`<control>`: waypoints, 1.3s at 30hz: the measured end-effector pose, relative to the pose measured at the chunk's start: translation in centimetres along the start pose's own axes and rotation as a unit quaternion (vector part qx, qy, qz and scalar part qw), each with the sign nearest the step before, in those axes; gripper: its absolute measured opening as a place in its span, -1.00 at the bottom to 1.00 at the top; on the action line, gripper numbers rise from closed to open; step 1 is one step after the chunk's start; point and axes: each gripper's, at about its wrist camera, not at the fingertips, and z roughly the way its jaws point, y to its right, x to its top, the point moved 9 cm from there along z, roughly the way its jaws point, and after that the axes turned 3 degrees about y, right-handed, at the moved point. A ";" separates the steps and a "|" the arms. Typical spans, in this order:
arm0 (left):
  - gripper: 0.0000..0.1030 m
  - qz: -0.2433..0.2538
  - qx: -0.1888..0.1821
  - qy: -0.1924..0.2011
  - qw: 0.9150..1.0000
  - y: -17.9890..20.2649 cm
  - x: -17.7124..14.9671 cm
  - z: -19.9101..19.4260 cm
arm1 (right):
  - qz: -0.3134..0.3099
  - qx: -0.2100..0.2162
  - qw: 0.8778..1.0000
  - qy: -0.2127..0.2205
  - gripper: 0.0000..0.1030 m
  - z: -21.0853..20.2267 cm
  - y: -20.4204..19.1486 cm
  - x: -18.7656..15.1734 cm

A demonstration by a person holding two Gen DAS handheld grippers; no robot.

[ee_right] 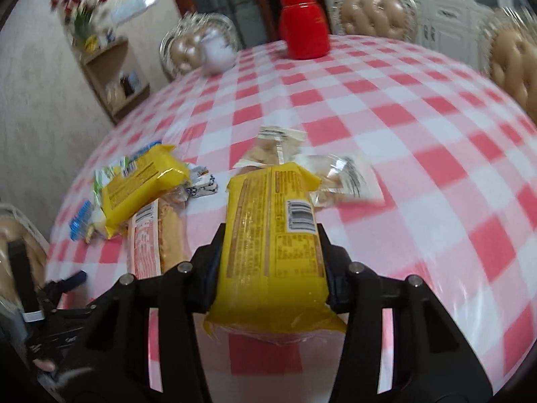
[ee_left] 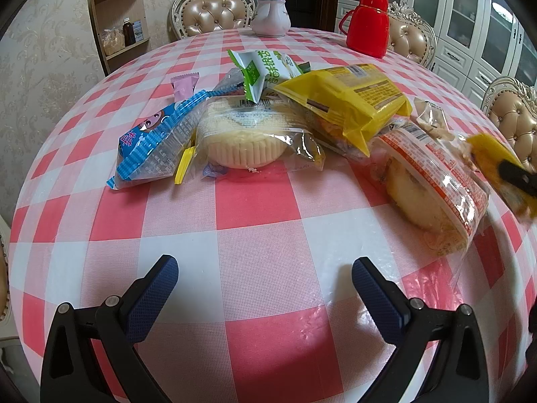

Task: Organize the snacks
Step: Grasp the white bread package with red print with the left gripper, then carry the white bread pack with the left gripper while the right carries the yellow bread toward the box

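Note:
A heap of snack packets lies on the pink-checked table (ee_left: 255,201): a blue packet (ee_left: 154,147), a clear-wrapped round cake (ee_left: 248,141), a green packet (ee_left: 261,70), a yellow packet (ee_left: 349,100) and an orange-printed bread packet (ee_left: 433,181). My left gripper (ee_left: 265,285) is open and empty, low over the table in front of the heap. My right gripper (ee_right: 270,248) is shut on a second yellow packet (ee_right: 272,235), held above the table right of the heap; it shows blurred at the right edge of the left wrist view (ee_left: 496,161). Two clear packets (ee_right: 339,178) lie beyond it.
A red flask (ee_left: 367,23) and a white teapot (ee_left: 270,15) stand at the table's far side. Padded chairs (ee_left: 214,13) ring the table. A corner shelf (ee_left: 120,23) stands at the back left, white cabinets (ee_left: 470,16) at the right.

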 end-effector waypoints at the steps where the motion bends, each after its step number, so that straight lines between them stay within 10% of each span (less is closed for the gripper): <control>1: 1.00 0.000 0.000 0.000 1.000 0.0 0.0 0.0 | 0.017 0.004 1.000 0.001 0.00 -0.4 0.6 -0.4; 13: 1.00 -0.025 -0.005 -0.005 1.000 0.2 -0.2 -0.5 | -0.067 -0.140 0.988 -0.019 0.12 -1.9 4.8 -3.1; 19: 1.00 -0.136 -0.169 0.004 0.976 4.4 1.1 -3.5 | -0.063 -0.135 0.988 -0.035 0.03 -1.6 5.0 -4.3; 28: 1.00 -0.119 -0.066 -0.011 0.991 9.3 5.3 0.9 | -0.043 -0.114 0.991 -0.051 0.03 -1.0 4.9 -4.6; 32: 0.02 -0.105 -0.079 -0.016 0.991 9.6 3.8 1.3 | -0.035 -0.106 0.993 -0.050 0.03 -1.0 4.9 -4.5; 39: -0.06 -0.050 -0.099 0.016 0.994 6.9 0.3 -2.8 | -0.026 -0.093 0.994 -0.048 0.11 -1.1 5.0 -4.4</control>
